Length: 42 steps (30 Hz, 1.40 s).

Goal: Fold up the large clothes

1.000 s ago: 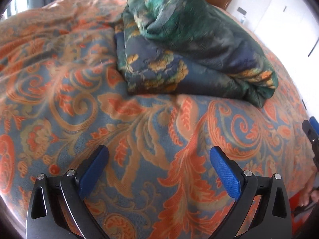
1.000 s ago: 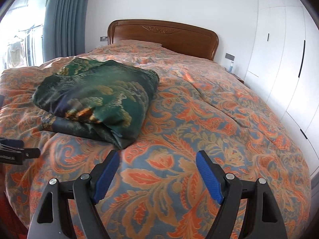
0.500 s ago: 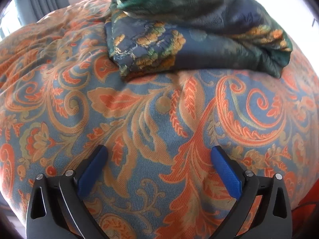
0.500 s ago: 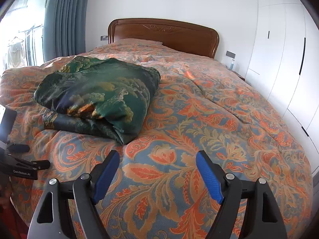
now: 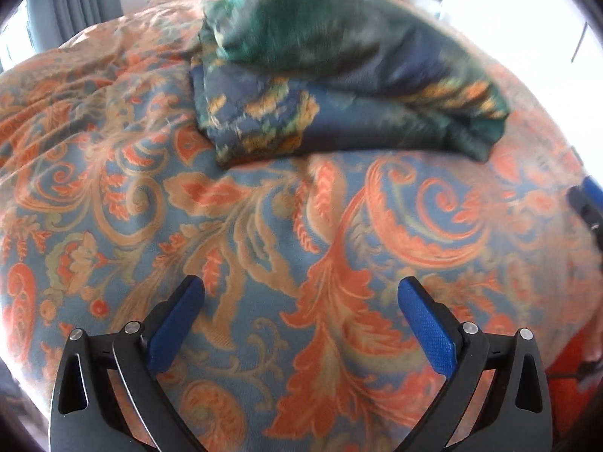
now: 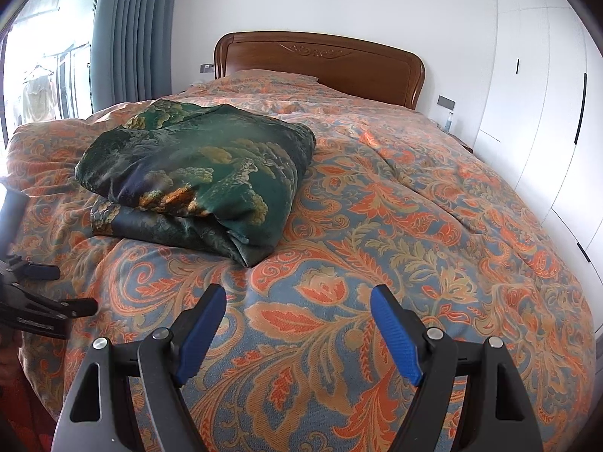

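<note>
A dark green garment with gold and blue patterns lies folded in a thick bundle on the orange-and-blue patterned bedspread. In the left wrist view the same green garment sits beyond my left gripper, which hovers open over bare bedspread with nothing between its fingers. My right gripper is open too, empty, short of the bundle's near corner. The left gripper shows at the left edge of the right wrist view.
A wooden headboard stands at the far end of the bed. White wardrobe doors line the right wall. A grey-blue curtain and a bright window are at the left. The bed's near edge drops off below the grippers.
The left wrist view has shifted and rolled, the folded garment now sitting lower and more central. In the right wrist view the left gripper has moved further in from the left edge. The right gripper stayed put.
</note>
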Available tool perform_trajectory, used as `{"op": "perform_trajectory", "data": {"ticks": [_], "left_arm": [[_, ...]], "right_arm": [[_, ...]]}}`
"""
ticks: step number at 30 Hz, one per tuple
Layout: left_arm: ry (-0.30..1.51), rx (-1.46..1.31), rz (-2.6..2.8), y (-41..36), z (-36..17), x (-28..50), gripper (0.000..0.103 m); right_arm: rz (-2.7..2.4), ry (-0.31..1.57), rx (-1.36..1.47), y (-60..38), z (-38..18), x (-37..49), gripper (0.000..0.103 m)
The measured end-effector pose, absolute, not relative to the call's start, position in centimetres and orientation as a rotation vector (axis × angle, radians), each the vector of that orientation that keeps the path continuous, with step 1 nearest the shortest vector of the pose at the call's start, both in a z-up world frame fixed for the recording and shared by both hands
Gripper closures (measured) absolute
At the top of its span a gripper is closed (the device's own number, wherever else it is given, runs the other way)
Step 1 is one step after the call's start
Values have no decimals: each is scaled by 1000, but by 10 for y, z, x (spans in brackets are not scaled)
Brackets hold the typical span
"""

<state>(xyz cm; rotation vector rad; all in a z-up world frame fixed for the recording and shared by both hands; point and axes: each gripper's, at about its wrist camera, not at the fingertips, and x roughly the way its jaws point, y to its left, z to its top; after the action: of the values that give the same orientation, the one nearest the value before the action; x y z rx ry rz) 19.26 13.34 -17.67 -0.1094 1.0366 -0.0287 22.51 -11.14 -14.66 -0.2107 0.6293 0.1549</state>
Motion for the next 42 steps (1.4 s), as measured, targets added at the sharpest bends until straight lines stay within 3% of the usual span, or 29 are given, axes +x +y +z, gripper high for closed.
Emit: {"op": "perform_trajectory", "data": {"ticks": [9, 13, 18, 24, 30, 34, 42], "left_arm": [[915, -338, -60, 201, -124, 190, 1], [869, -542, -117, 250, -97, 215, 1], [849, -582, -199, 258, -77, 268, 1], [926, -684, -203, 271, -106, 330, 2], [906, -876, -215, 296, -136, 330, 3], [954, -852, -204, 292, -145, 338, 14], [972, -896, -171, 300, -161, 360, 21]], "right_arm": [[173, 635, -208, -107, -145, 225, 22], [184, 616, -209, -106, -142, 221, 22], [200, 631, -196, -106, -146, 221, 22], [212, 627, -186, -106, -144, 221, 22], [220, 637, -174, -111, -145, 221, 22], [221, 669, -144, -112, -151, 229, 22], [230, 671, -134, -109, -149, 230, 22]]}}
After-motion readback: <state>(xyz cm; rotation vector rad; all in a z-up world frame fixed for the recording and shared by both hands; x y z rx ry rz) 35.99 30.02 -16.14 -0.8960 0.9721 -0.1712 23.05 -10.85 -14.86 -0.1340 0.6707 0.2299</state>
